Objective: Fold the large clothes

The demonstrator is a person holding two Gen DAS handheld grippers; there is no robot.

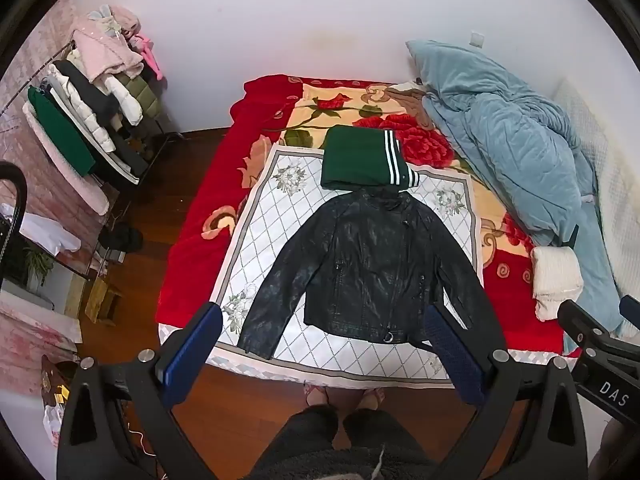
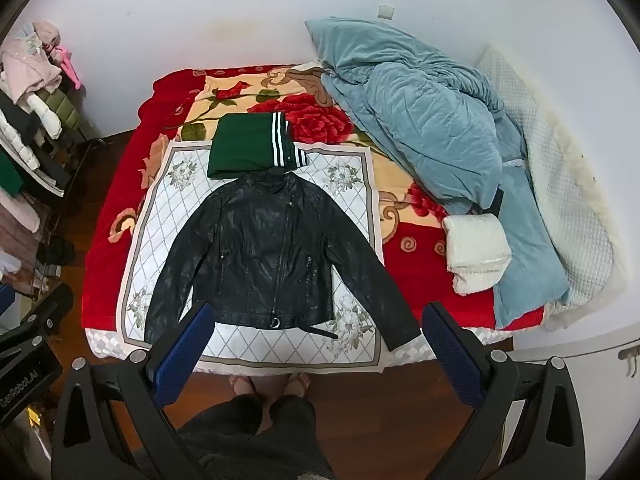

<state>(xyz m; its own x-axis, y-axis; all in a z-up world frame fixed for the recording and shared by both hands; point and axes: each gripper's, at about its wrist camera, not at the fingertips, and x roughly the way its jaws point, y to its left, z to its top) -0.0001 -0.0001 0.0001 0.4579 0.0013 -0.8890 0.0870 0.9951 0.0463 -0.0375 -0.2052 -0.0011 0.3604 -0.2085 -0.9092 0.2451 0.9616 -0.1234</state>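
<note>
Blue-padded fingers of the left gripper [image 1: 322, 344] are nearest in the left wrist view, spread wide with nothing between them. Past them, at 12 o'clock, a shiny black leather jacket [image 1: 368, 268] lies flat and face up on a white cloth with a grey diamond pattern [image 1: 276, 216]. Both sleeves are spread out to the sides. A folded green garment with white stripes [image 1: 364, 158] touches the jacket's collar. At 3 o'clock sits a folded white towel [image 1: 556, 280] beside a crumpled pale blue quilt [image 1: 516, 152].

Now the right wrist view. Nearest are the right gripper [image 2: 318, 340] and its blue pads, also spread wide and holding nothing. The jacket [image 2: 264, 248] is at 12 o'clock, well apart from the fingers. Its right sleeve [image 2: 384, 300] reaches toward 4 o'clock.

I think the folding has not begun yet. Next, each gripper likely needs to go down to a sleeve, pinch it, and bring it across the chest.
</note>
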